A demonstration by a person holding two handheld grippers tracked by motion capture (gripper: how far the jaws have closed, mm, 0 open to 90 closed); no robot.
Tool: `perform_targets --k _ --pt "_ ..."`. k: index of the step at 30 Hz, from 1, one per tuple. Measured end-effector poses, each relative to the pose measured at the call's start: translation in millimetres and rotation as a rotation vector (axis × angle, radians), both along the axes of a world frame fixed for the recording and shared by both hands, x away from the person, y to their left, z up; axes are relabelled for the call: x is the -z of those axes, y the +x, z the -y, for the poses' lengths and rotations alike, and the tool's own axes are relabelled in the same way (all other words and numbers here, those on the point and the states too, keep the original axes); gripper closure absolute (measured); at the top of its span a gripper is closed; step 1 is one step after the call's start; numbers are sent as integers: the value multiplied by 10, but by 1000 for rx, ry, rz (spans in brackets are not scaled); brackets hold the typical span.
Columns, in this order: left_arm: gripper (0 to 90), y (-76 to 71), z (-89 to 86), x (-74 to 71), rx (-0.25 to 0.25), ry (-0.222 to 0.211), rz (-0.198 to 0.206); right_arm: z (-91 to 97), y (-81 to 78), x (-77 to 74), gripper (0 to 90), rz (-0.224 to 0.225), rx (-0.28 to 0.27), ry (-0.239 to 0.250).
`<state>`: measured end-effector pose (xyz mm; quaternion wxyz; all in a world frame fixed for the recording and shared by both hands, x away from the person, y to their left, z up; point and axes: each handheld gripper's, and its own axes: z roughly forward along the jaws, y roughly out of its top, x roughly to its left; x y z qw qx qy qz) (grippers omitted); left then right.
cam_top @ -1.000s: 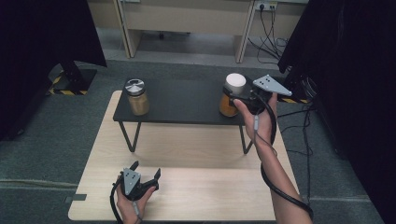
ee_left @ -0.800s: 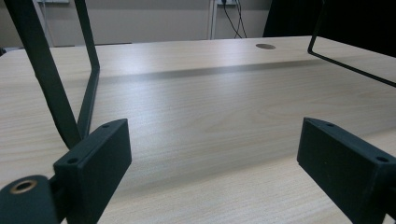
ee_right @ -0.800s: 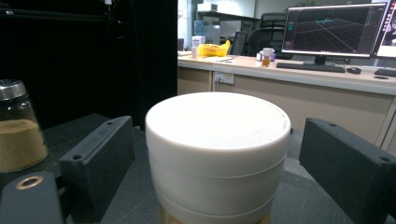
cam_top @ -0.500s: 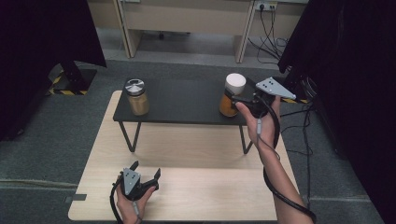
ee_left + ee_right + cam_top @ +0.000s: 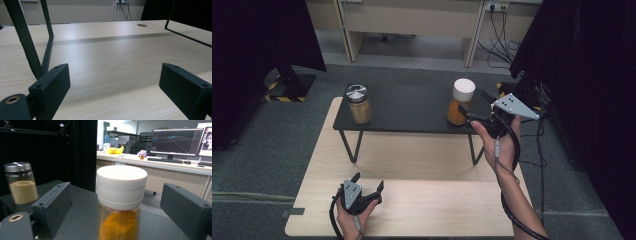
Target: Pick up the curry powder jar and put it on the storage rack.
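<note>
The white-capped jar (image 5: 461, 101) of orange powder stands at the right end of the black shelf (image 5: 412, 107), right of centre in the high view. Since a second ago the right gripper (image 5: 466, 114) has slid rightward off the jar; its jaws now gape wide on either side of it, not touching. The silver-lidded jar (image 5: 358, 103) stands well apart, at the shelf's left end. The left gripper (image 5: 368, 184) rests wide open on the wooden table (image 5: 432, 205), lower left.
</note>
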<state>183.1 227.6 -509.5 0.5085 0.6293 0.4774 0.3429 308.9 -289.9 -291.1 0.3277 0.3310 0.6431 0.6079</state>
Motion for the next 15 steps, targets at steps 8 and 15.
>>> perform_targets --k 8,15 --pt "92 1 3 -2 -1 1 -1 87 -239 91 108 10 -4 2" --pt "92 0 10 -3 -2 6 0 148 -429 206 108 14 2 -9"
